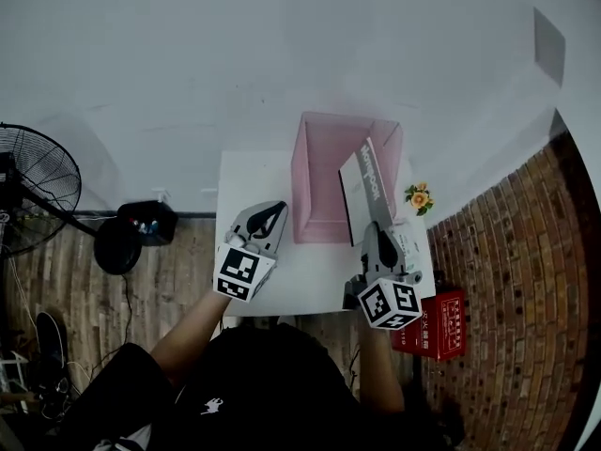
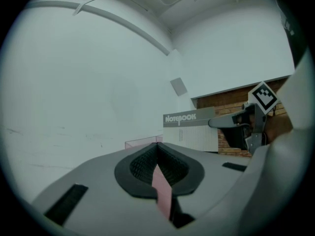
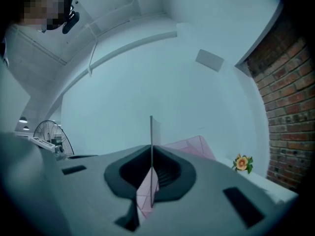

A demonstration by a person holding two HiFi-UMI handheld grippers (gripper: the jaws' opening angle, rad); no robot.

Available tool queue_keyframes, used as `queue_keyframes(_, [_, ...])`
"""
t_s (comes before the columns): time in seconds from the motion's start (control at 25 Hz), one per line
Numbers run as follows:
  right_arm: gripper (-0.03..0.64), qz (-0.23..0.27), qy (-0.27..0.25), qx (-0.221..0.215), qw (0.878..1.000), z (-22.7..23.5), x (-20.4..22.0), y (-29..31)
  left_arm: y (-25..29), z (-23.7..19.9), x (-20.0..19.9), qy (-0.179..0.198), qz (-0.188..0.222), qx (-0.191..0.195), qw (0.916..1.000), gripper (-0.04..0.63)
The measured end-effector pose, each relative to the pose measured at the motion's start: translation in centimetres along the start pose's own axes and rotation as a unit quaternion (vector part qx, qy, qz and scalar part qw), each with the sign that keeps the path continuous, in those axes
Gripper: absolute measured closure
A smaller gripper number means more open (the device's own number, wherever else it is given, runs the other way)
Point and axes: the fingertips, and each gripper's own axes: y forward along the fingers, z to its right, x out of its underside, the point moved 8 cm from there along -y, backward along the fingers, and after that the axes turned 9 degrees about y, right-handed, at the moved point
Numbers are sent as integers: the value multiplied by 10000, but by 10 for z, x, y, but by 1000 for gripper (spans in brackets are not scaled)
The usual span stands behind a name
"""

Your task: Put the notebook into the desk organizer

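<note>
A pink see-through desk organizer [image 1: 319, 172] stands at the back of the white table [image 1: 252, 181]. My right gripper [image 1: 376, 230] is shut on the lower edge of a grey-and-white notebook [image 1: 362, 188]. It holds the notebook upright and tilted at the organizer's right side. In the right gripper view the notebook [image 3: 151, 132] shows only as a thin edge between the jaws, with the organizer [image 3: 194, 146] behind. My left gripper [image 1: 279, 210] rests just left of the organizer, shut with nothing in it. The left gripper view shows the notebook [image 2: 189, 132], the right gripper [image 2: 246, 127] and the organizer's rim [image 2: 142, 142].
A small flower [image 1: 420, 196] sits at the table's right edge. A red box [image 1: 434, 325] lies on the floor at the right, under a brick wall [image 1: 526, 280]. A fan [image 1: 33, 191] and a black object [image 1: 146, 222] stand on the floor at the left.
</note>
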Motion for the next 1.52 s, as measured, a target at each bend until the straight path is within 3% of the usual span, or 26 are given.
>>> queue_keyframes(0.64, [606,-289,205,-556,9978,37,3,69,30,3,-1,127,-304,-853,9958,592])
queue_keyframes(1.08, [606,-183,182,-131,9996,12,18,82,37,-21,6,172,-376,-490,9979,592])
queue_keyframes(1.52, [606,47,699,195,9974,-10,35,98,48,-42,5,103,-106,-82,9999,592])
